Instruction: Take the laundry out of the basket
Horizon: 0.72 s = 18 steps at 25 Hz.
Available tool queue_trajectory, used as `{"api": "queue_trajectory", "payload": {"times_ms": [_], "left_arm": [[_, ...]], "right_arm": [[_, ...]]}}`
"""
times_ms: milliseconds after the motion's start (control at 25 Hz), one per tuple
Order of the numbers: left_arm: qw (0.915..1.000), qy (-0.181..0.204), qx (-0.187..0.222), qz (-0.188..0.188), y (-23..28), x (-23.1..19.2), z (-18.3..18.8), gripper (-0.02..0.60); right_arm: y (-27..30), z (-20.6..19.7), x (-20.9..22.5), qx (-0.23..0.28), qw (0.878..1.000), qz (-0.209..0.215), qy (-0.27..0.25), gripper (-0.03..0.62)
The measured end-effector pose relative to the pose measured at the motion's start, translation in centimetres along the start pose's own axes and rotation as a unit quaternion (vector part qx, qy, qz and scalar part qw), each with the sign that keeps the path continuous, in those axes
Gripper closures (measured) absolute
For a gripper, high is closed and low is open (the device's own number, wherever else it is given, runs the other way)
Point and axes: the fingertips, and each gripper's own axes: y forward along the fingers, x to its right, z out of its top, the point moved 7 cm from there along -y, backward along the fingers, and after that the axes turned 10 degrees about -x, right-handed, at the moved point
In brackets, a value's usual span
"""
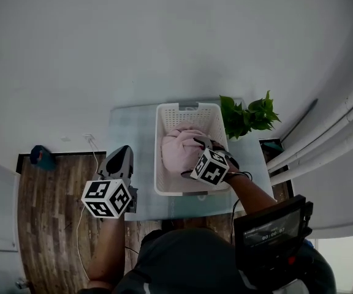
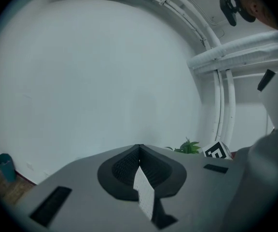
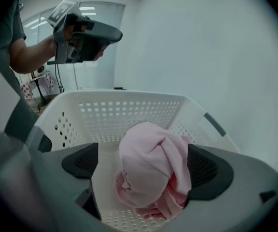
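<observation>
Your basket (image 1: pixel 160 155) is white plastic, rectangular, with perforated walls and a grey grip on the rim at its far end. It stands upright, long axis running away from you. The laundry (image 1: pixel 179 149) is one pale pink bundle of cloth, bunched and folded over itself, with a darker pink patch low on its right side. It lies inside on the basket floor, near the middle, clear of the far wall.
</observation>
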Motion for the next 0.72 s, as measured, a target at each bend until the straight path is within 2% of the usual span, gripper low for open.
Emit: {"api": "queue_trajectory", "payload": {"times_ms": [360, 640, 720], "left_arm": [[0.9995, -0.002, -0.032, -0.003, 3.3, -2.5, -1.8, 0.580], [0.9979, -0.024, -0.058, -0.017, 5.9, -5.2, -2.9, 0.580], [0.9974, -0.027, -0.063, -0.020, 6.5, -6.1, -2.9, 0.580]], "right_arm": [[5.7, -0.3, 0.7, -0.106, 0.993, -0.030, -0.050, 0.048], [11.4, -1.4, 0.7, -0.183, 0.977, -0.047, -0.103, 0.039], [13.3, -1.8, 1.3, -0.196, 0.974, -0.054, -0.102, 0.039]]}}
